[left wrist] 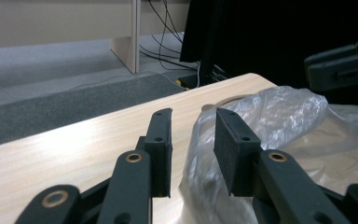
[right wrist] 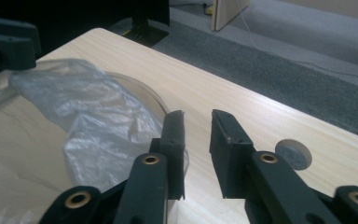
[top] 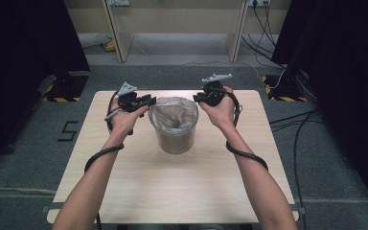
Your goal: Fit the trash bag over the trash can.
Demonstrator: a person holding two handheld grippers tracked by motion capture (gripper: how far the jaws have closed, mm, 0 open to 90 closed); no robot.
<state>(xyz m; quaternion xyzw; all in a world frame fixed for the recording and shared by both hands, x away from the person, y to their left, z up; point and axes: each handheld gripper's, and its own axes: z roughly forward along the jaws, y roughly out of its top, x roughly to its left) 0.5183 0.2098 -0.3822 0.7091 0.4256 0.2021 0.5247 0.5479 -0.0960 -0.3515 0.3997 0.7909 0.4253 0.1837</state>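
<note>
Clear plastic liner (top: 174,111) sits in the bin (top: 174,139), half fitted, grippers parted on either side.

The bin stands at the table's (top: 139,187) centre, toward twelve o'clock. The left gripper (top: 143,101) hovers at its nine o'clock, the right gripper (top: 200,97) at its three o'clock; each has its jaws apart with nothing between them. The bag is already inside with its mouth bunched above the rim. Probably left: pulling the film down and folding it over the rim all round.
</note>
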